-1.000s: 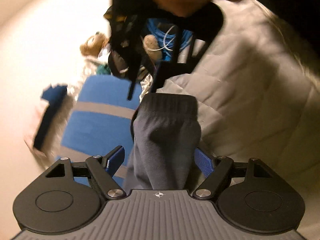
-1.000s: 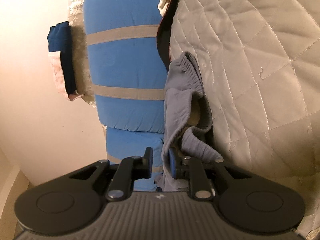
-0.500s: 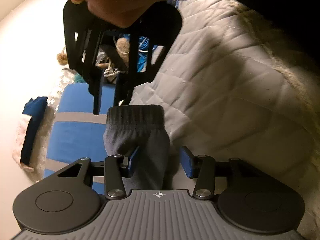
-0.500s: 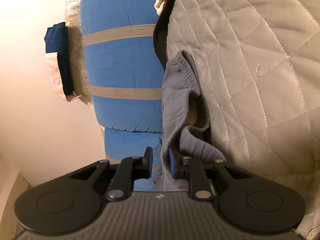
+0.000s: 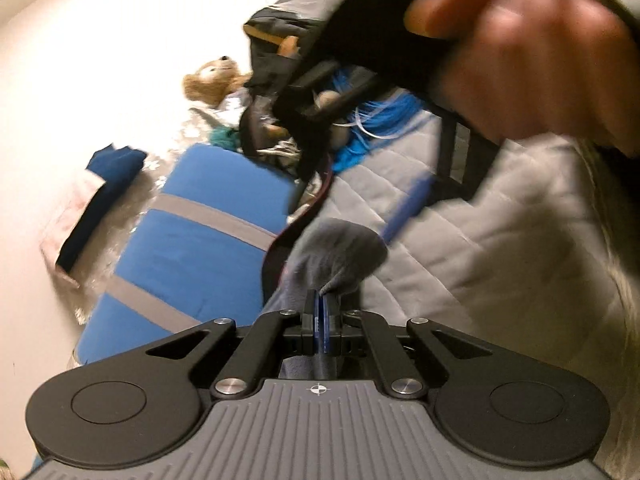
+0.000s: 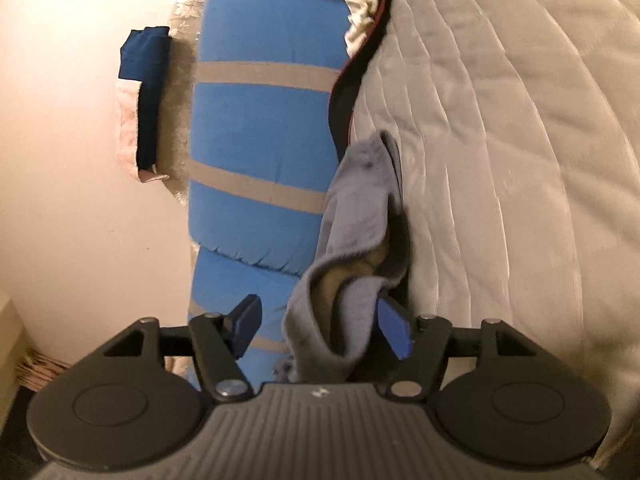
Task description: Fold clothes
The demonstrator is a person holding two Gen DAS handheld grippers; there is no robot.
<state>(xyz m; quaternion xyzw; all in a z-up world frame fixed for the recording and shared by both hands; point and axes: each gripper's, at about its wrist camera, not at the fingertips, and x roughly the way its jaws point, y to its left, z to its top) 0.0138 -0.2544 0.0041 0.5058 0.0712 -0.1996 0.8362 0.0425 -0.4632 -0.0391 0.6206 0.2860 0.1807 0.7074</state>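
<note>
A grey sock (image 5: 336, 252) lies on the quilted bedspread (image 5: 500, 280) beside a blue cushion. My left gripper (image 5: 322, 312) is shut on one end of it, the cloth bunched between the blue pads. In the right wrist view the same sock (image 6: 360, 208) runs away from me with its cuff gaping. My right gripper (image 6: 320, 322) is opening, its jaws wide on either side of that cuff and no longer pinching it. In the left wrist view, blurred at the upper right, a hand (image 5: 520, 48) holds the right gripper, one of its blue pads (image 5: 404, 208) just beyond the sock.
The blue cushion (image 6: 260, 128) with grey stripes lies along the quilt's (image 6: 500, 140) left edge, a dark strap (image 6: 348, 76) between them. A folded dark blue cloth (image 6: 146, 92) sits by the wall. A teddy bear (image 5: 212, 80) and blue cord (image 5: 380, 120) lie further back.
My left gripper's jaws closed onto the sock and it rose with the cloth. My right gripper's jaws spread apart, letting go of the cuff they pinched.
</note>
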